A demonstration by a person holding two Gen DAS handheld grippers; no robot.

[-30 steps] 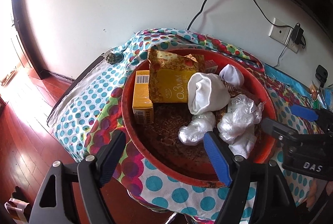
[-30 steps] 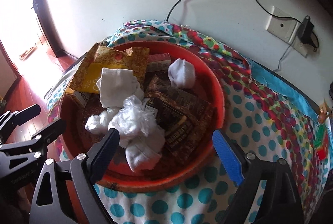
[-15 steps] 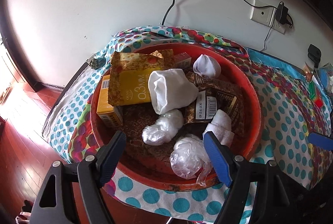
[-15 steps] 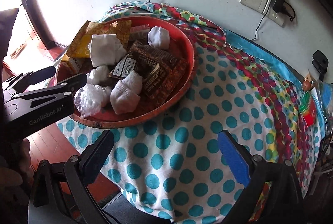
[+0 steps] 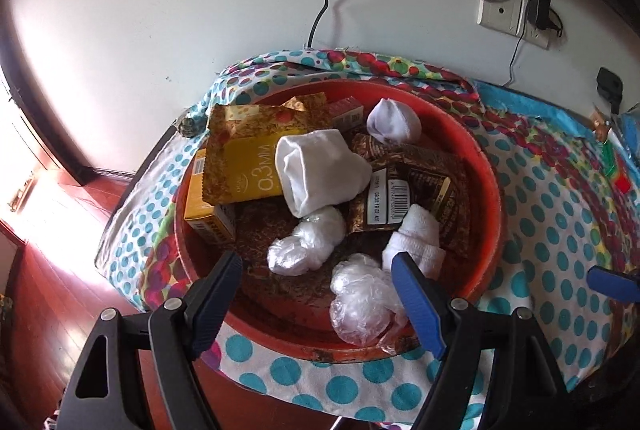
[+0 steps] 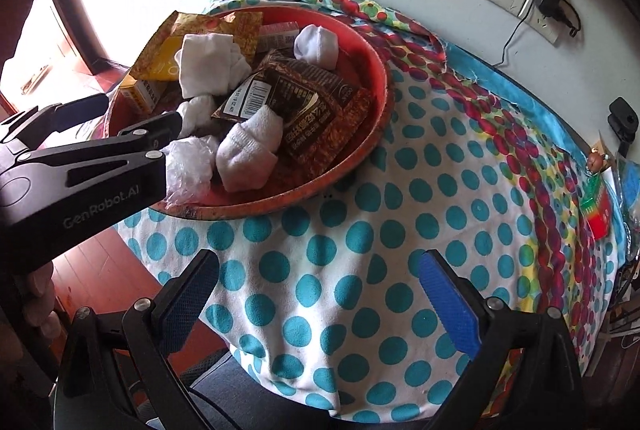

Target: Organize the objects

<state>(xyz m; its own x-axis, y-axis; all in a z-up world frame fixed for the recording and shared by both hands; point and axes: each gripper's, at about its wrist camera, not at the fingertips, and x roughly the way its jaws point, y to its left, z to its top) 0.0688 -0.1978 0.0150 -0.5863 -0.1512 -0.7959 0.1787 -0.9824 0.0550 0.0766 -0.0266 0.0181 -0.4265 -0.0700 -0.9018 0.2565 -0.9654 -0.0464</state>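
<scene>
A red round tray [image 5: 494, 198] [image 6: 360, 158] sits on a polka-dot cloth and holds yellow snack packets [image 5: 244, 158], a yellow box [image 5: 204, 214], brown packets [image 5: 424, 182] [image 6: 312, 98], white rolled socks [image 5: 320, 170] [image 6: 244, 150] and crumpled clear plastic bags [image 5: 360, 302] [image 6: 184, 166]. My left gripper [image 5: 320, 302] is open and empty, over the tray's near rim beside the plastic bags. It also shows in the right wrist view [image 6: 116, 122]. My right gripper [image 6: 320, 306] is open and empty above the cloth, right of the tray.
The table with the polka-dot cloth [image 6: 400, 230] stands against a white wall with a socket and charger [image 5: 516, 10] and hanging cables. Small items lie at the table's far right edge [image 6: 596, 206]. Red wooden floor [image 5: 48, 270] lies to the left.
Both grippers have pulled back from the tray. The right gripper moved right, off the tray and over the bare cloth. A plastic bag and a sock now lie nearer the tray's front rim.
</scene>
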